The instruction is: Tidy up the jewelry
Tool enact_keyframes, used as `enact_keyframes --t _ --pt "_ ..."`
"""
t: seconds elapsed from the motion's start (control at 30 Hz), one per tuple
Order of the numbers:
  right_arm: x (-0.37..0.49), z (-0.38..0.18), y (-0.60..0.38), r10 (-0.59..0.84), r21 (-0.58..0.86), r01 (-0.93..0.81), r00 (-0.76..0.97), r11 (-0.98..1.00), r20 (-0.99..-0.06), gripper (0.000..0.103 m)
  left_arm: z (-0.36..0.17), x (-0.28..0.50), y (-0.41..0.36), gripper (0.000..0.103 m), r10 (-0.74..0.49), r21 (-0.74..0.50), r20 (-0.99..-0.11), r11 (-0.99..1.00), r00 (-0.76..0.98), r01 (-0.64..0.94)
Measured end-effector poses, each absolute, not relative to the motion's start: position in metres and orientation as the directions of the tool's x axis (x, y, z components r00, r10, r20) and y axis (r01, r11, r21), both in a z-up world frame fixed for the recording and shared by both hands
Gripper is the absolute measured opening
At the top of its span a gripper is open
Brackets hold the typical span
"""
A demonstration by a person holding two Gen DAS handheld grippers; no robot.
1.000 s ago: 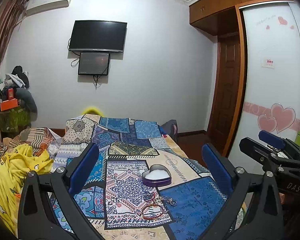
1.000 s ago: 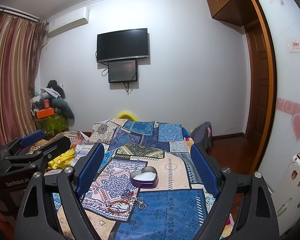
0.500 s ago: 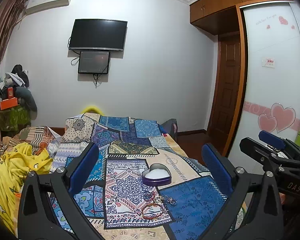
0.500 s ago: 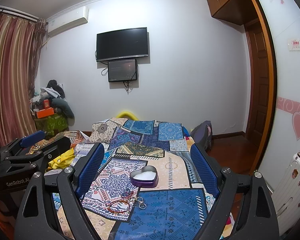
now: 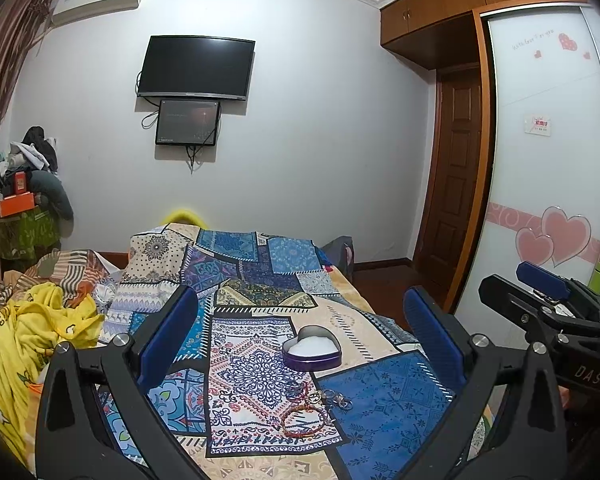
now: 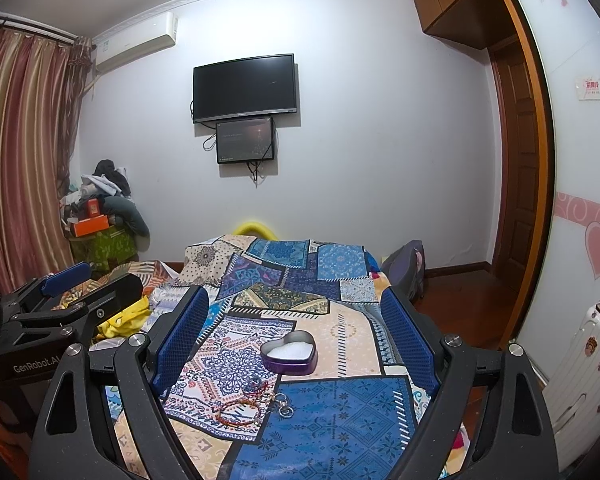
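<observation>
A purple heart-shaped tin (image 5: 312,352) with a white lining sits open on the patchwork bedspread (image 5: 384,400); it also shows in the right wrist view (image 6: 289,355). In front of it lies a pile of jewelry: a red beaded bracelet (image 5: 303,421), a thin red bracelet and metal rings (image 5: 337,397). The same bracelet (image 6: 238,413) and rings (image 6: 282,405) show in the right wrist view. My left gripper (image 5: 300,340) is open and empty, held above the bed short of the jewelry. My right gripper (image 6: 296,336) is open and empty beside it.
A yellow blanket (image 5: 28,340) lies bunched at the bed's left side. A TV (image 5: 196,68) hangs on the far wall. A wardrobe with heart stickers (image 5: 548,200) stands on the right, a white suitcase (image 6: 576,380) beside the bed.
</observation>
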State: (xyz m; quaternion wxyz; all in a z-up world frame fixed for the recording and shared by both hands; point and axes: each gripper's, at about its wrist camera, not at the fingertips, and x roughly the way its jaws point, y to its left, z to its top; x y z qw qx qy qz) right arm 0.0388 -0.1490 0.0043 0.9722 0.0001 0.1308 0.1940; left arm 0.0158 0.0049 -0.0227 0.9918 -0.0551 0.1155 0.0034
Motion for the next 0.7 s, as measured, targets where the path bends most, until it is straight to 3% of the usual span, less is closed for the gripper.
enact_keyframes --t 0.43,0.7 --pt "0.05 0.001 -0.145 0.373 0.05 -0.376 0.88 0.925 -0.295 0.086 -0.025 0.019 0.006 0.103 -0.001 -0.104 -0.241 0.994 0.971 -0.025" --pt "0.067 -0.011 -0.145 0.332 0.03 -0.345 0.871 0.938 -0.361 0.086 -0.042 0.044 0.021 0.101 -0.009 -0.122 -0.319 0.992 0.948 -0.031"
